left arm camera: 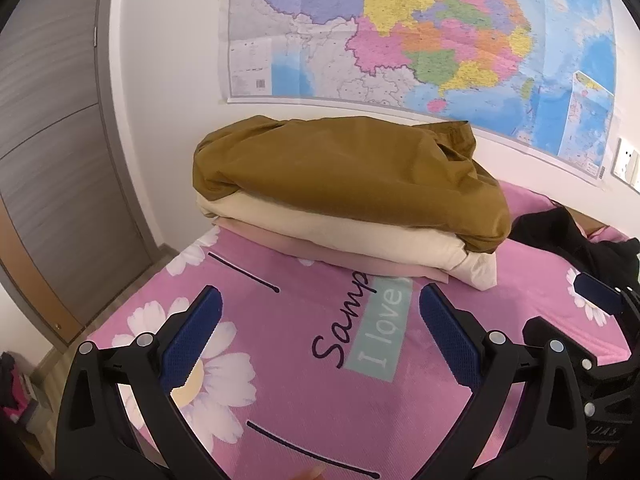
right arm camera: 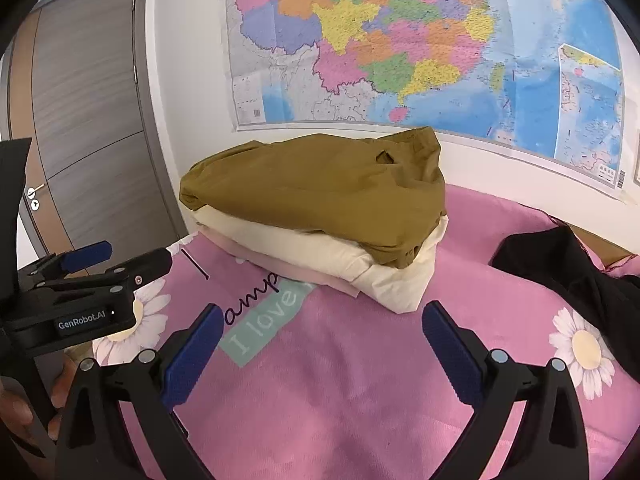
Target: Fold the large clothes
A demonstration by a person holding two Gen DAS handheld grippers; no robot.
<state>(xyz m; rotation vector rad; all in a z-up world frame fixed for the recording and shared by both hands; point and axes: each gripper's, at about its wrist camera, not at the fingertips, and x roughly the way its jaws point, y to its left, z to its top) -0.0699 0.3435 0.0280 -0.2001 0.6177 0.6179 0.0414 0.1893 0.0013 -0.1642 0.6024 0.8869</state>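
Note:
A stack of folded clothes sits on the pink bed sheet near the wall: a mustard-brown garment on top, a cream one under it, a pale pink one at the bottom. The stack also shows in the right wrist view. A crumpled black garment lies to the right; it also shows in the left wrist view. My left gripper is open and empty in front of the stack. My right gripper is open and empty beside it.
A large map hangs on the white wall behind the bed. A grey door stands to the left past the bed's edge. The left gripper's body shows at the left of the right wrist view.

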